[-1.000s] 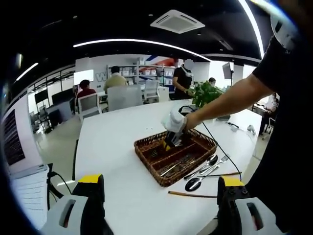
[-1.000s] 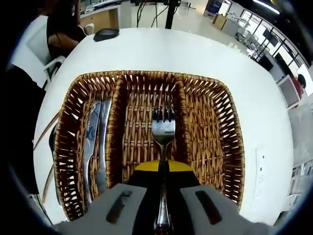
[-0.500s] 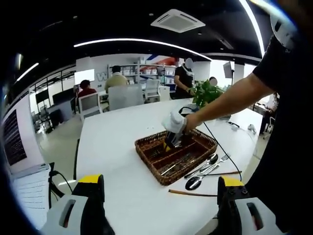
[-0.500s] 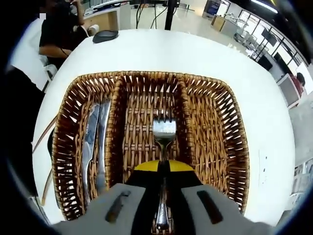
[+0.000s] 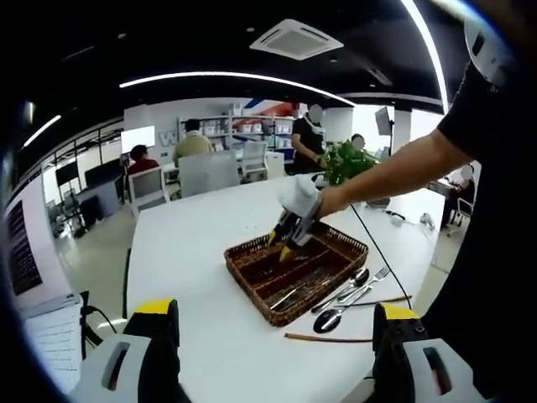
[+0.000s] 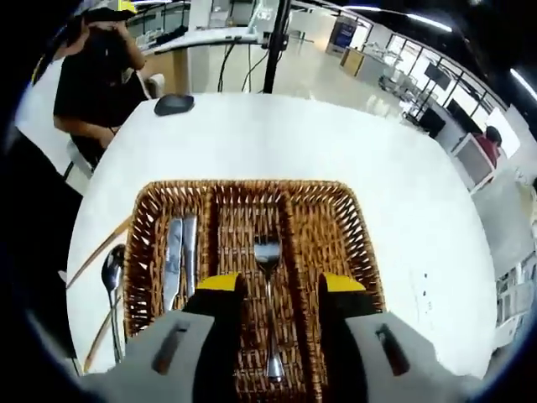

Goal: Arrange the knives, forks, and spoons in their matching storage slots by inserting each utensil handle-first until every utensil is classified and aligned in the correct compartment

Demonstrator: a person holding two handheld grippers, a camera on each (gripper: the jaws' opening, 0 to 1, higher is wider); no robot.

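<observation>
A brown wicker basket with three long compartments sits on the white table. One fork lies loose in the middle compartment, tines away from me. Two knives lie in the left compartment. My right gripper hovers open above the fork, a jaw on each side, holding nothing. In the left gripper view the right gripper hangs over the basket, held by a hand. Spoons and a fork lie on the table beside the basket. My left gripper is open, well back from the basket.
A spoon and thin brown sticks lie on the table outside the basket's knife side. A black mouse sits at the table's far edge near a seated person. A cable runs past the basket.
My right gripper has opened and let go of the fork, then drawn back up from the basket. The fork now rests in the middle compartment. The left gripper stays open.
</observation>
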